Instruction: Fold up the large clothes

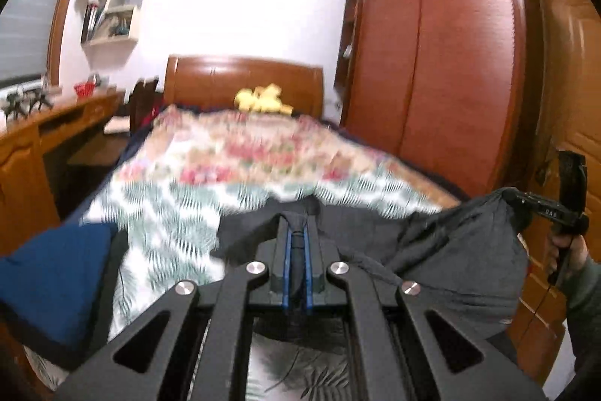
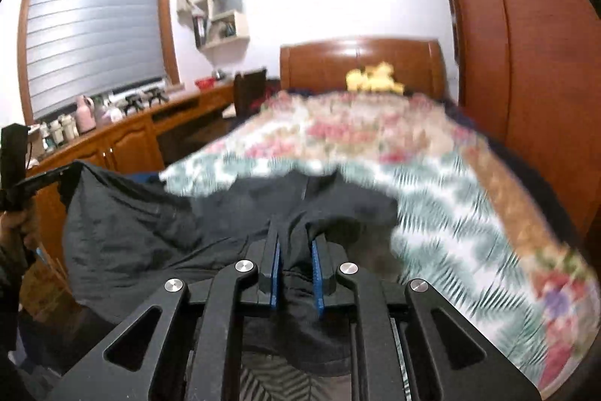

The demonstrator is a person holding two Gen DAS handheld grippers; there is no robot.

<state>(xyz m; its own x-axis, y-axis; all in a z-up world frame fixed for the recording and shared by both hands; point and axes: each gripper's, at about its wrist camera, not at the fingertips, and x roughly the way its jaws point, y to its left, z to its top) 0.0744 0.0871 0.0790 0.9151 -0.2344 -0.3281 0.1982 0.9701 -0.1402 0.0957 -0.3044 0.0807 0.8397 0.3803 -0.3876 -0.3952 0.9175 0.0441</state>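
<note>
Left gripper [image 1: 297, 232]: jaws pinched tight on a fold of the dark garment [image 1: 450, 250]. Right gripper [image 2: 295, 243]: jaws narrowly parted, cloth bunched between, seemingly gripped; blur hampers certainty. Garment hangs stretched between both, over the near edge of the floral bedspread [image 2: 432, 175]. Yellow plush toy [image 1: 263, 98] by the headboard [image 1: 210, 81].

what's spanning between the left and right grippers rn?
The dark garment, slack, one edge pinched in each: left gripper, right gripper. Both wrist views show it, over the floral bedspread.
</note>
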